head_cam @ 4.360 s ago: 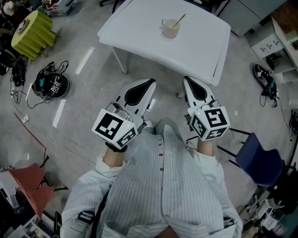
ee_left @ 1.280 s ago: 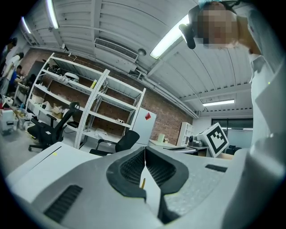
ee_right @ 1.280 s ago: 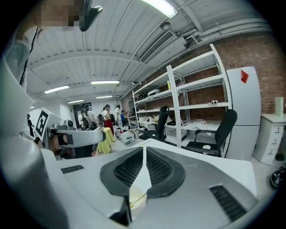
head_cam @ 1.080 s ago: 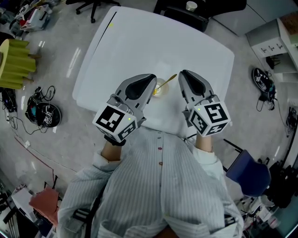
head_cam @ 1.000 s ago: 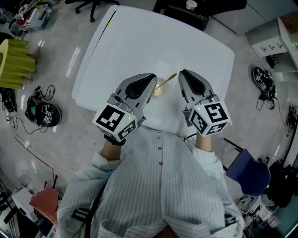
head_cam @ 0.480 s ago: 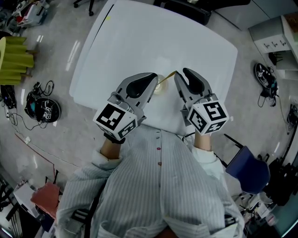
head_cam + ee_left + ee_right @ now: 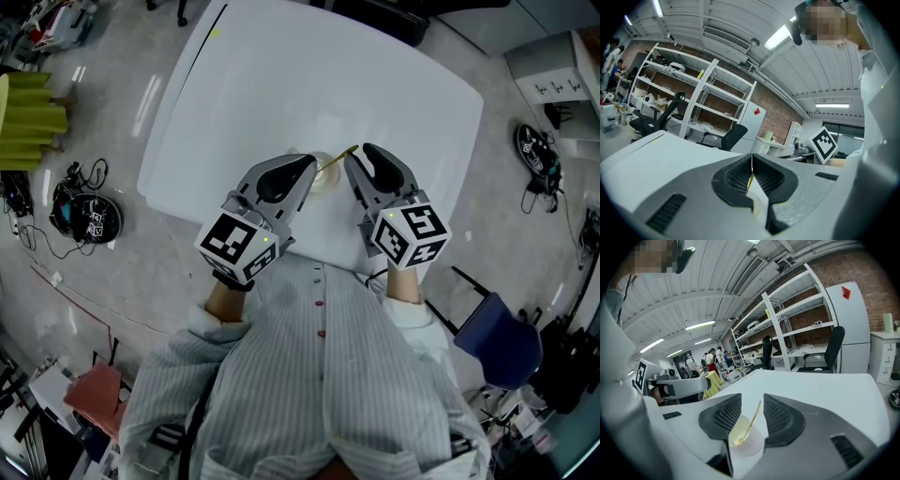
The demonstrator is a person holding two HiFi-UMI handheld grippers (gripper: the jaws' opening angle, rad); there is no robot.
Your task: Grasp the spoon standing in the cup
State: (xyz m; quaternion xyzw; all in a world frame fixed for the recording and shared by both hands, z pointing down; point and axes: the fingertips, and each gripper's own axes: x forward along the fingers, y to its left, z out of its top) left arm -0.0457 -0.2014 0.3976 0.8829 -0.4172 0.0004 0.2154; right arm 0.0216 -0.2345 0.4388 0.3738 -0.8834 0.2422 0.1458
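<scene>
One view only (right tool's (image 7: 752,397)) shows spoon (image 7: 751,422) between just-opening jaws.

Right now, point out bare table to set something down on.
Bare: the whole table beyond the cup, out to its far and side edges. Crowded: the near edge, where the left gripper and right gripper, its fingers just opening with the spoon between them, flank the cup.

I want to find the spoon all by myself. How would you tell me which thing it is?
Look at the big white table. Near the edge closest to the person stands a small pale cup. The spoon is the thin golden stick leaning out of that cup, bowl down inside; nothing else on the table is thin and golden.
</scene>
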